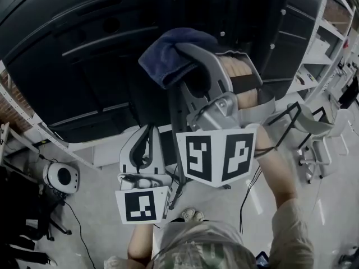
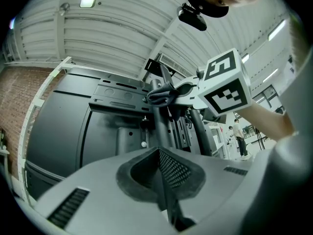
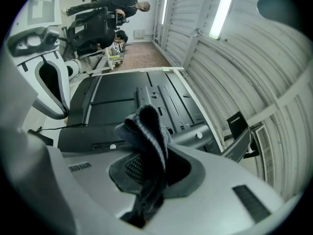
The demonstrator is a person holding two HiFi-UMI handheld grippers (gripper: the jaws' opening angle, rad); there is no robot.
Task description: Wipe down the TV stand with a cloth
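A dark blue cloth [image 1: 168, 58] is bunched in my right gripper [image 1: 182, 50], whose jaws are shut on it. It is held up against the black upright column [image 1: 224, 15] of the TV stand, beside the black back panel [image 1: 84, 49] of the screen. In the right gripper view the cloth [image 3: 146, 131] sticks up from the jaws over the panel [image 3: 117, 102]. My left gripper [image 1: 148, 132] hangs lower and nearer me, shut and empty. The left gripper view looks up the column [image 2: 161, 126] at the cloth [image 2: 161, 94].
White shelf racks [image 1: 320, 38] stand at the right, with a chair [image 1: 314, 133] below them. A round white device [image 1: 60, 176] and cables lie on the floor at the left. A brick wall [image 2: 19, 97] is behind the screen. A person [image 3: 122, 6] stands far off.
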